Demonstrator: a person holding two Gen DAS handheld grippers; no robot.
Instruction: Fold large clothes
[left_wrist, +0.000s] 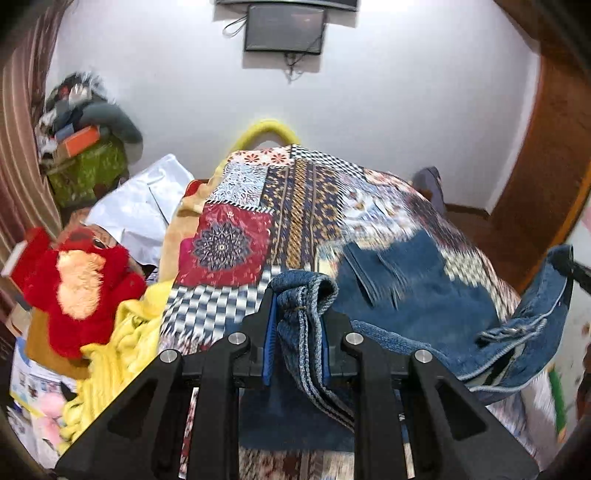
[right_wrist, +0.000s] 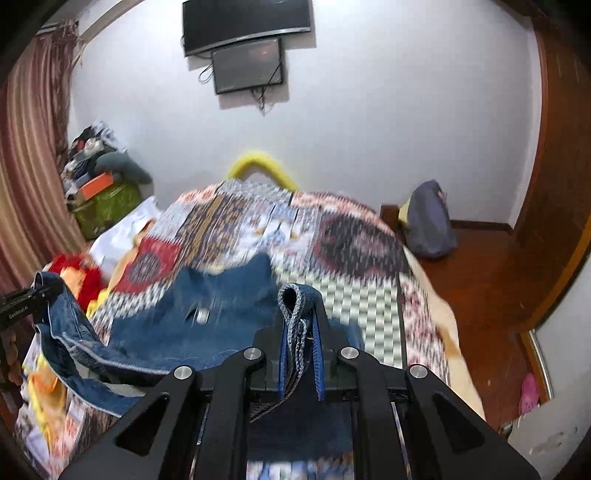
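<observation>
A pair of blue denim jeans (left_wrist: 417, 291) hangs between my two grippers above a bed with a patchwork cover (left_wrist: 295, 192). My left gripper (left_wrist: 299, 295) is shut on a folded denim edge. My right gripper (right_wrist: 300, 306) is shut on another bunched denim edge. The jeans (right_wrist: 221, 295) sag in the middle onto the cover (right_wrist: 354, 295). In the left wrist view the right gripper's tip (left_wrist: 576, 269) shows at the far right, holding the cloth. In the right wrist view the left gripper (right_wrist: 26, 299) shows at the far left.
A red plush toy (left_wrist: 81, 280) and yellow cloth (left_wrist: 122, 339) lie on the bed's left side, with white cloth (left_wrist: 144, 206) behind. A clutter pile (left_wrist: 85, 147) stands in the left corner. A grey bag (right_wrist: 428, 221) sits on the wooden floor right of the bed. Screens (right_wrist: 247, 62) hang on the wall.
</observation>
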